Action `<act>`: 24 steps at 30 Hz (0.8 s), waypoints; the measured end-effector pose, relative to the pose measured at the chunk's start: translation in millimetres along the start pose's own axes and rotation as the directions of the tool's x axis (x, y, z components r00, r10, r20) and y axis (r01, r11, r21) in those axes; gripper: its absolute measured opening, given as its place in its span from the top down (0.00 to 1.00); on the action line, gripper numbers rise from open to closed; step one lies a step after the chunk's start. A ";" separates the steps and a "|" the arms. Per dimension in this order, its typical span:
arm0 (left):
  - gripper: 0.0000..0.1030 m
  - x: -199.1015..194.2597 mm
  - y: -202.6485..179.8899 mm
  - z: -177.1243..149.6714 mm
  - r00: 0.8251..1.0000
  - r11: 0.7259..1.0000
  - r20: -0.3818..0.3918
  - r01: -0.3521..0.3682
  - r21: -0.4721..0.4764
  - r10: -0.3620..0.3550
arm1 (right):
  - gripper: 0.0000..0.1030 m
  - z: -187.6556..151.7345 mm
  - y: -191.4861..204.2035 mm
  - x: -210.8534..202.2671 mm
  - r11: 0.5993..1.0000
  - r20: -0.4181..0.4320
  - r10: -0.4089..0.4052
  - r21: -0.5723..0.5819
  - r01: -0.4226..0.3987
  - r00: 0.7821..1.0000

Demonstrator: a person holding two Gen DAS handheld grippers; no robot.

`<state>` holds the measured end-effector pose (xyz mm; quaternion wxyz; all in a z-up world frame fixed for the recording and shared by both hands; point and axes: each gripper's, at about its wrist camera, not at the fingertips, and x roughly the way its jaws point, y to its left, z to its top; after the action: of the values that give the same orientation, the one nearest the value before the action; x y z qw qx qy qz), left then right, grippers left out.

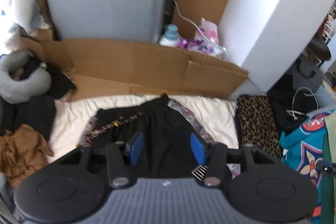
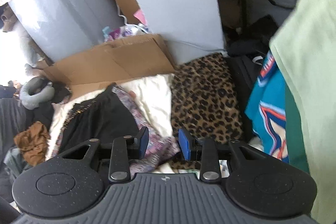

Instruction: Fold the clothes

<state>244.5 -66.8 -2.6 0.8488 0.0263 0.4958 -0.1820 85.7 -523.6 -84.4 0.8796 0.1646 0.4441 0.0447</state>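
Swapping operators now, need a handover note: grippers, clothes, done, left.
Left gripper: open, empty, over the black shorts.
Right gripper: open, empty, fingers either side of the shorts' patterned side panel.
Shorts lie spread on the white sheet, unfolded. Leopard cloth beside them looks folded. Brown garment crumpled at the left.
Done: shorts laid out.
Left: fold shorts, then probably the brown garment.

soft daylight, blown-out glare at left edge, motion blur throughout, fisheye-curved edges, dark corners
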 end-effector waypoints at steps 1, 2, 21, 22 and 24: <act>0.48 7.6 -1.8 -6.9 1.000 1.000 -0.006 -0.002 -0.008 0.002 | 0.63 -6.8 -3.0 4.2 1.000 0.002 -0.010 0.007 0.010 1.000; 0.48 15.5 -3.8 -14.8 1.000 1.000 -0.011 -0.008 -0.017 0.008 | 0.63 -14.2 -6.9 7.7 1.000 0.005 -0.015 0.015 0.015 1.000; 0.35 126.2 -20.2 -166.1 0.997 0.982 -0.058 0.030 -0.188 -0.042 | 0.63 -109.4 -45.5 87.5 0.993 0.121 0.047 0.102 -0.060 0.991; 0.35 130.2 -18.5 -170.6 0.997 0.979 -0.060 0.031 -0.202 -0.044 | 0.63 -112.6 -47.2 92.9 0.991 0.130 0.054 0.111 -0.069 0.990; 0.34 142.8 -14.7 -180.7 0.995 0.975 -0.086 0.025 -0.221 -0.045 | 0.63 -118.9 -50.6 103.6 0.988 0.148 0.069 0.130 -0.089 0.987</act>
<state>152.3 -80.3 -213.7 0.8199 -0.0682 0.5511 -0.1394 49.9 -518.3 -246.0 0.8933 0.2445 0.3752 0.0372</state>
